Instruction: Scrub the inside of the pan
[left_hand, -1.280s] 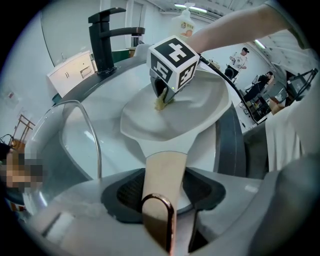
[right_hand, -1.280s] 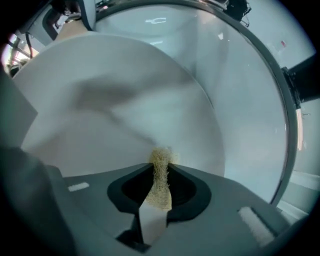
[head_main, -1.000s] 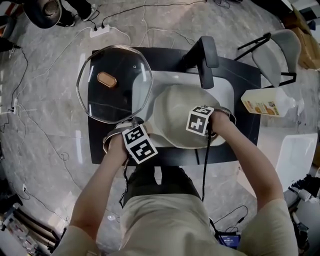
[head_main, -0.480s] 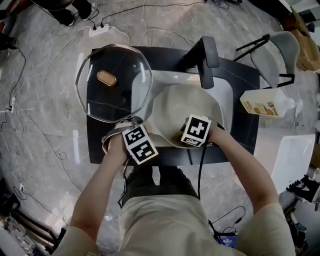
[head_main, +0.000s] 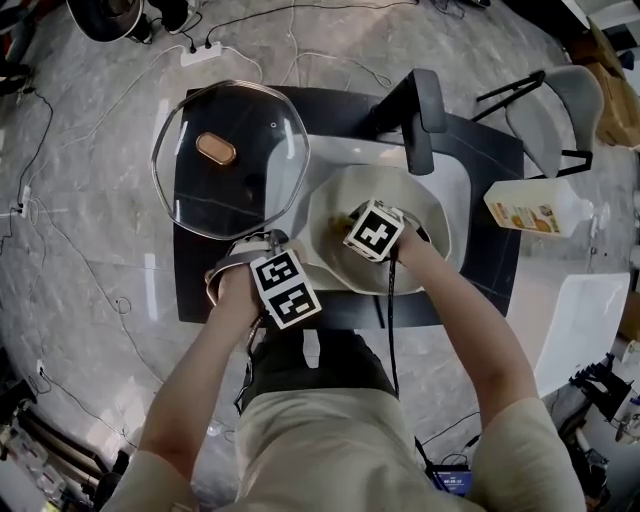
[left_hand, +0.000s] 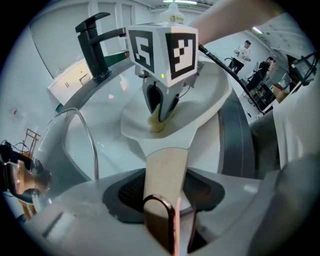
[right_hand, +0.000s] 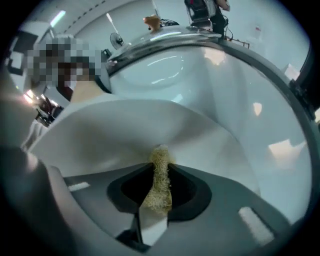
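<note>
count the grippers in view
2: left gripper, its jaws just closing further on the pan handle; right gripper inside the pan, pinching a scrubber.

Sunk into the middle of the dark rectangular worktop: a white sink basin. In the basin, the cream round pan, handle toward the frame's lower left. Inside the pan, left of centre, a fibrous scrubbing pad. Behind the basin, upper centre, a black tap. Left of the basin, over the worktop's upper-left corner, a round glass lid. At the worktop's right edge, a plastic bottle.
</note>
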